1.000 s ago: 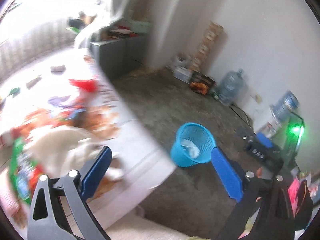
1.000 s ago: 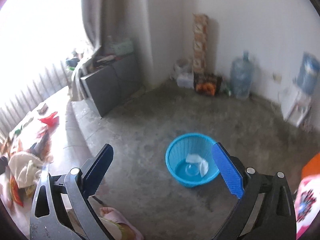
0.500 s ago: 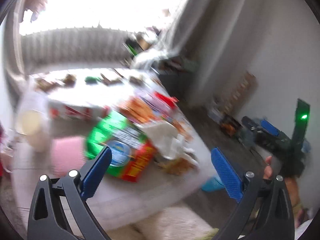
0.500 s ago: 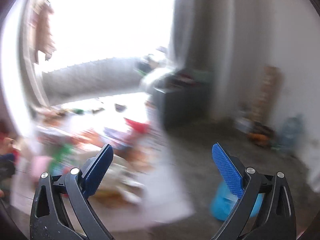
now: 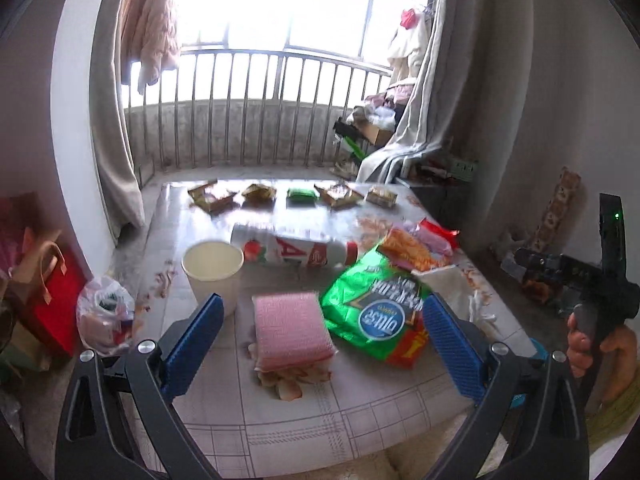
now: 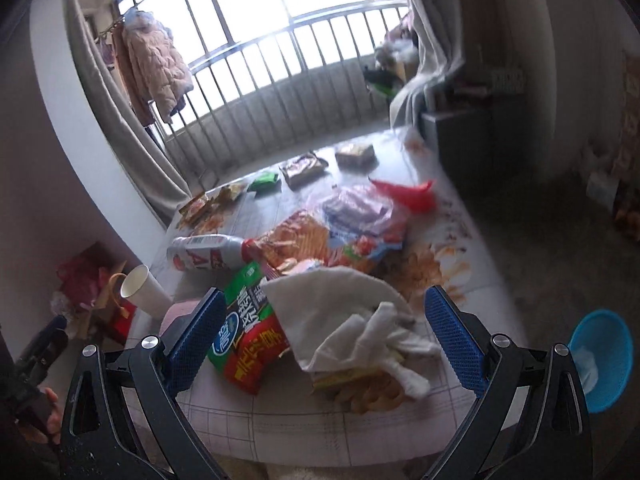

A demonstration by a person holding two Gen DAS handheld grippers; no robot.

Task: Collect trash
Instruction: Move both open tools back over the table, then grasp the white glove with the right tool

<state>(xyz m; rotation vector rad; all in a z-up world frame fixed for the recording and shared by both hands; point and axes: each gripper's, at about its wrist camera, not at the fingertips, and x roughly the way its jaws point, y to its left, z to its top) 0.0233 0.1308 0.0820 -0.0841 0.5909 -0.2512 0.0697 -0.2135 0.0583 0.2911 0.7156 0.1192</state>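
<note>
Litter covers a pale tiled table (image 5: 304,420). In the left wrist view my left gripper (image 5: 320,344) hangs open over the near edge, with a pink sponge (image 5: 292,324) between its fingers' lines and a green snack bag (image 5: 372,308) to the right. A paper cup (image 5: 214,272) and a toppled white bottle (image 5: 292,250) lie beyond. In the right wrist view my right gripper (image 6: 320,340) is open above a crumpled white tissue (image 6: 360,324) and the green snack bag (image 6: 248,332). A blue trash basket (image 6: 600,356) stands on the floor at the right.
Small snack packets (image 5: 336,194) line the table's far edge. A plastic bag (image 5: 104,312) and red paper bags (image 5: 44,280) sit left of the table. A balcony railing (image 5: 260,120) and curtains stand behind. A person's hand (image 5: 600,344) holds the other gripper's handle at right.
Both cameras swung left from the floor and the blue basket to face the littered table. The views went from blurred to steady. Both grippers stayed open and empty.
</note>
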